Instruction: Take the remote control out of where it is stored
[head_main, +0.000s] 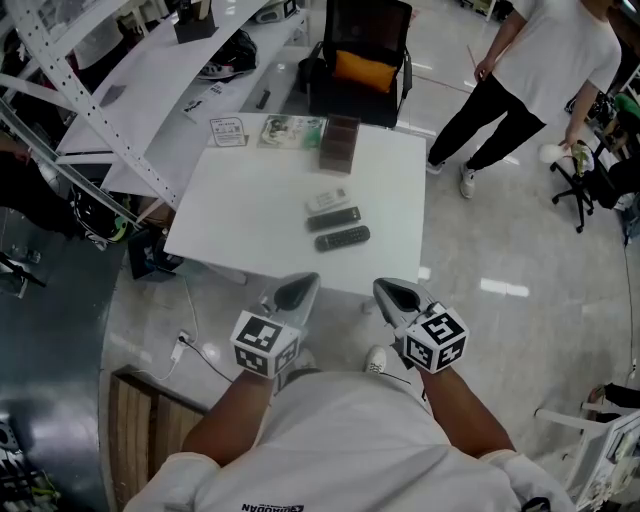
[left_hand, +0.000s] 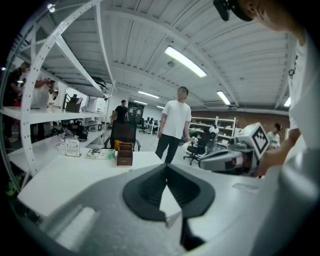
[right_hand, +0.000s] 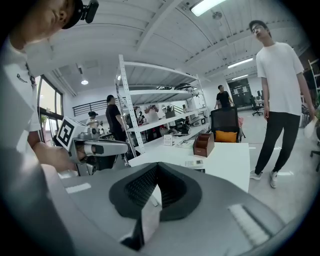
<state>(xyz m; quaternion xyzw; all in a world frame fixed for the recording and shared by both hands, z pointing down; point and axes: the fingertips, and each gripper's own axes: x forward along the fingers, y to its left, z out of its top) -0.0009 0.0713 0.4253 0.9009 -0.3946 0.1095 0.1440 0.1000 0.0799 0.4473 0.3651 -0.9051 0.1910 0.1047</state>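
Observation:
Three remote controls lie in a row on the white table (head_main: 230, 215): a pale one (head_main: 327, 198), a black one (head_main: 334, 217) and another black one (head_main: 342, 238). Behind them stands a brown storage box (head_main: 339, 143); what it holds I cannot make out. My left gripper (head_main: 297, 291) and right gripper (head_main: 399, 294) hang side by side off the table's near edge, close to my body, both shut and holding nothing. The left gripper view shows its closed jaws (left_hand: 166, 167) pointing toward the box (left_hand: 124, 153). The right gripper view has its jaws (right_hand: 157, 167) closed, with the box (right_hand: 203, 145) and pale remote (right_hand: 192, 162) beyond.
A sign card (head_main: 228, 131) and a leaflet (head_main: 292, 130) lie at the table's far edge. A black chair with an orange cushion (head_main: 362, 60) stands behind the table. A person in a white shirt (head_main: 545, 70) stands at the right. White shelving (head_main: 120, 110) runs along the left.

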